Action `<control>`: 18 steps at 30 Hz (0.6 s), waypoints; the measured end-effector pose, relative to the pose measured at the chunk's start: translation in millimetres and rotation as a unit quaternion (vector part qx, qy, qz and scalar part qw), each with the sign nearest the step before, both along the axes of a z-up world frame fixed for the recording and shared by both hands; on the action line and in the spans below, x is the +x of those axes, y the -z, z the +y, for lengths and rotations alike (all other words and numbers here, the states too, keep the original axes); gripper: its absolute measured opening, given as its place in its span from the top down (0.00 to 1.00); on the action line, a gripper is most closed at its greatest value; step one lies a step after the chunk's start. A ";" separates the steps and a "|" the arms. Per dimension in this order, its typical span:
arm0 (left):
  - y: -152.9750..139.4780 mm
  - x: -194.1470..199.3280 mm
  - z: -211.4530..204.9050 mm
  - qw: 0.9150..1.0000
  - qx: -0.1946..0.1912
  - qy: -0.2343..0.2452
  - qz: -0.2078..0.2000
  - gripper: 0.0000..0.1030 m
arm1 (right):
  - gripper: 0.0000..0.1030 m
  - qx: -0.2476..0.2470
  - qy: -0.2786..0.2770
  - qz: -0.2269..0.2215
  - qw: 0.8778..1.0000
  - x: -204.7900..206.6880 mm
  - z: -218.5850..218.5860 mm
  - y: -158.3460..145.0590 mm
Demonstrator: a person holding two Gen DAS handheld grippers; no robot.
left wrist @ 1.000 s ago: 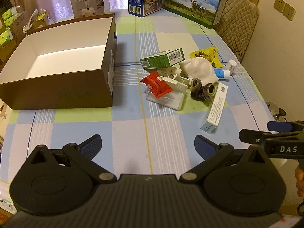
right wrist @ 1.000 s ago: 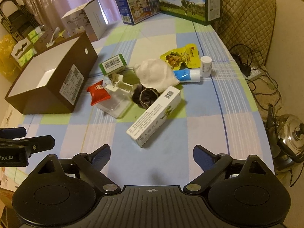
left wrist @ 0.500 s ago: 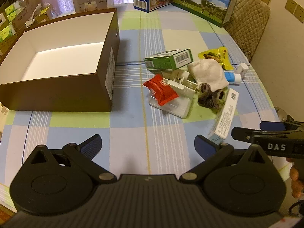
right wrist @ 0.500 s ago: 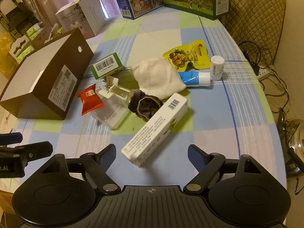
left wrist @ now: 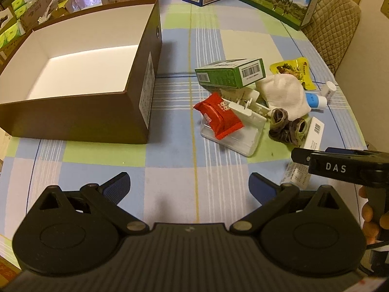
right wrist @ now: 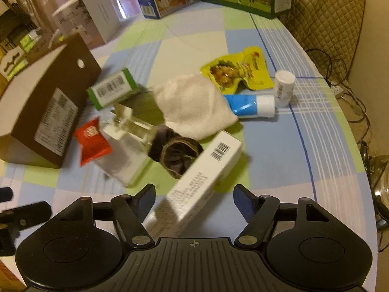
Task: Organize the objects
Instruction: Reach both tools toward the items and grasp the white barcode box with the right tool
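Checked tabletop point(left wrist: 214, 34), with an empty brown box point(left wrist: 136, 112) to the left of both pairs of jaws and a heap of small goods ahead of them. Compared with a second earlier, the right gripper point(right wrist: 194, 202) has come forward and down: the long white carton point(right wrist: 201, 180), then well ahead of its jaws, now lies with its near end between them. The jaws are closing but still stand apart, a clear gap on each side of the carton; nothing is pinched. This reads as the approach to a first pick, the box still unfilled. The left gripper point(left wrist: 188, 186) has also drawn nearer the heap; its jaws are spread wide over bare cloth and hold nothing, the red packet point(left wrist: 218, 115) and clear plastic case point(left wrist: 240, 138) lying beyond them.
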State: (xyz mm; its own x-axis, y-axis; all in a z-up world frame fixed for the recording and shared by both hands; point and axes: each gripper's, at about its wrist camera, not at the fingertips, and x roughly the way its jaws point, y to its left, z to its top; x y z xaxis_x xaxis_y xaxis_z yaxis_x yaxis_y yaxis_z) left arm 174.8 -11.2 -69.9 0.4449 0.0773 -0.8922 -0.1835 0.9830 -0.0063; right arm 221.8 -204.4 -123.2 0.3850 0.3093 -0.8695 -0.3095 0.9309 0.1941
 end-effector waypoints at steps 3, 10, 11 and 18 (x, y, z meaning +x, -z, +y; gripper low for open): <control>2.4 5.3 -1.2 1.000 -0.001 0.001 0.003 0.01 | 0.47 0.006 -0.009 0.006 1.000 1.8 -8.6 1.6; 10.8 18.9 -6.2 1.000 -0.009 0.004 0.007 0.01 | 0.76 -0.039 -0.015 0.010 0.999 3.1 -38.0 7.2; 11.8 21.1 -7.0 1.000 -0.011 0.003 0.006 0.01 | 0.76 -0.046 -0.015 0.006 0.999 3.3 -44.2 6.9; 20.1 41.5 -12.3 1.000 -0.008 -0.002 -0.012 0.02 | 0.76 -0.055 0.004 0.001 0.998 8.1 -76.9 4.7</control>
State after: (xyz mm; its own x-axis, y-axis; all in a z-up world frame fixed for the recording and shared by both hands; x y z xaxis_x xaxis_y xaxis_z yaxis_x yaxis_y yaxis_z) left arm 216.4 -23.5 -90.0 0.4655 0.0655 -0.8826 -0.1865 0.9821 -0.0254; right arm 229.9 -281.3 -127.8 0.3852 0.2092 -0.8988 -0.3007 0.9493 0.0920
